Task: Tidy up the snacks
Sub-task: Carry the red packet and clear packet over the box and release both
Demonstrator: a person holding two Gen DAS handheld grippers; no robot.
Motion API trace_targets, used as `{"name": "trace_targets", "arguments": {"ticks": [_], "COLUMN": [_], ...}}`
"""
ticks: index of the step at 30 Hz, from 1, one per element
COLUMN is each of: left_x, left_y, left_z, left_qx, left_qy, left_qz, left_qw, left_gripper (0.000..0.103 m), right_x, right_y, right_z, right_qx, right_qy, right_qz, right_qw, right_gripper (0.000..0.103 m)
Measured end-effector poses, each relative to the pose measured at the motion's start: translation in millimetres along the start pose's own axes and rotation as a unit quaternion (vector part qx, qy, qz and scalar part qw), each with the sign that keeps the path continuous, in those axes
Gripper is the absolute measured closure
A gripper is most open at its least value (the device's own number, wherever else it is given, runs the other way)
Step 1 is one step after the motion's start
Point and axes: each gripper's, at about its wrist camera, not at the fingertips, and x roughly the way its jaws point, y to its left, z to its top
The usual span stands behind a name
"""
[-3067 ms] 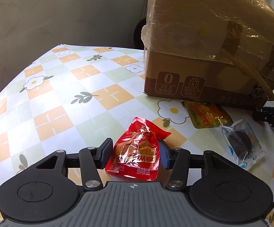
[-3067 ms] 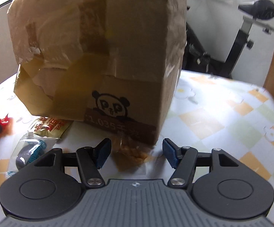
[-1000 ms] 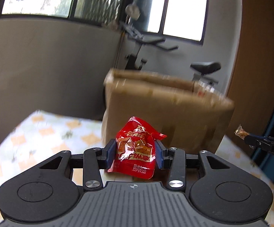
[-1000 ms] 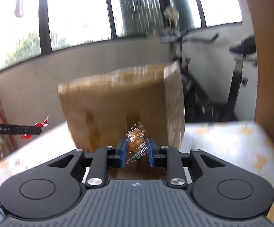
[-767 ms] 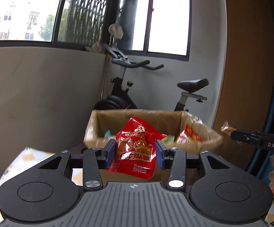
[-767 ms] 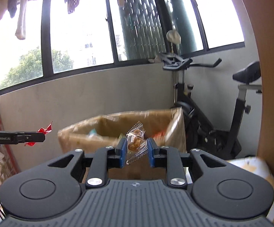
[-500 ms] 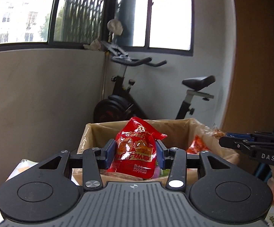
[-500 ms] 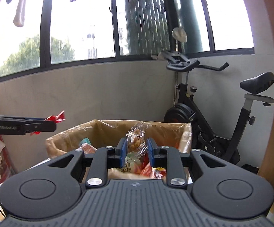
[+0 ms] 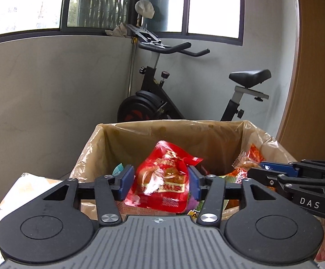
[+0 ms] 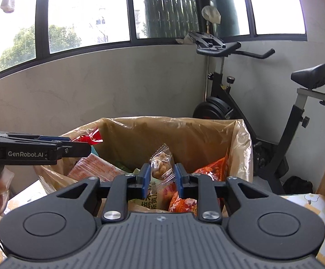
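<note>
The red snack packet (image 9: 161, 179) sits upright between the pads of your left gripper (image 9: 160, 182) — clamped on both sides, above the near edge of the open cardboard box (image 9: 173, 132). Your right gripper (image 10: 161, 178) pinches a small clear candy wrapper (image 10: 161, 165), also over the box. Inside the plastic-lined box lie more packets, orange ones (image 10: 209, 168) to the right. The box stands on the patterned worktop (image 10: 308, 199). Beyond, against the far wall, stands an exercise bike (image 9: 185, 89) — under the windows (image 10: 84, 11).
</note>
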Motion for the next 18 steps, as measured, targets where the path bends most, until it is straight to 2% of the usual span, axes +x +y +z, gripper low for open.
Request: {"name": "trace_targets", "arguments": {"ticks": [2, 4, 6, 9, 14, 16, 18], "left_x": [-4, -4, -7, -15, -39, -49, -59], "left_y": [2, 3, 5, 9, 15, 19, 24], "left_z": [-1, -2, -2, -3, -8, -12, -20], "left_qx": [0.0, -0.002, -0.008, -0.013, -0.007, -0.001, 0.001], "left_qy": [0.001, 0.003, 0.001, 0.001, -0.011, -0.011, -0.009], "left_qz": [0.002, 0.005, 0.007, 0.005, 0.003, 0.002, 0.005], "left_qw": [1.0, 1.0, 0.9999, 0.9999, 0.9999, 0.9999, 0.9999], "left_gripper": [0.046, 0.033, 0.028, 0.023, 0.02, 0.02, 0.02], "right_x": [-2, -4, -8, -16, -39, -52, -64], "right_y": [1, 1, 1, 3, 9, 12, 16], "right_z": [-1, -2, -3, -5, -12, -16, -22], "right_qx": [0.0, 0.002, 0.006, 0.007, 0.006, 0.003, -0.005], "right_qy": [0.0, -0.001, -0.003, -0.007, -0.026, -0.038, -0.048], "right_qz": [-0.005, -0.01, -0.013, -0.013, -0.01, -0.005, -0.004], "right_qw": [1.0, 1.0, 1.0, 1.0, 1.0, 0.999, 0.999], "right_gripper": [0.076, 0.073, 0.066, 0.06, 0.057, 0.048, 0.046]}}
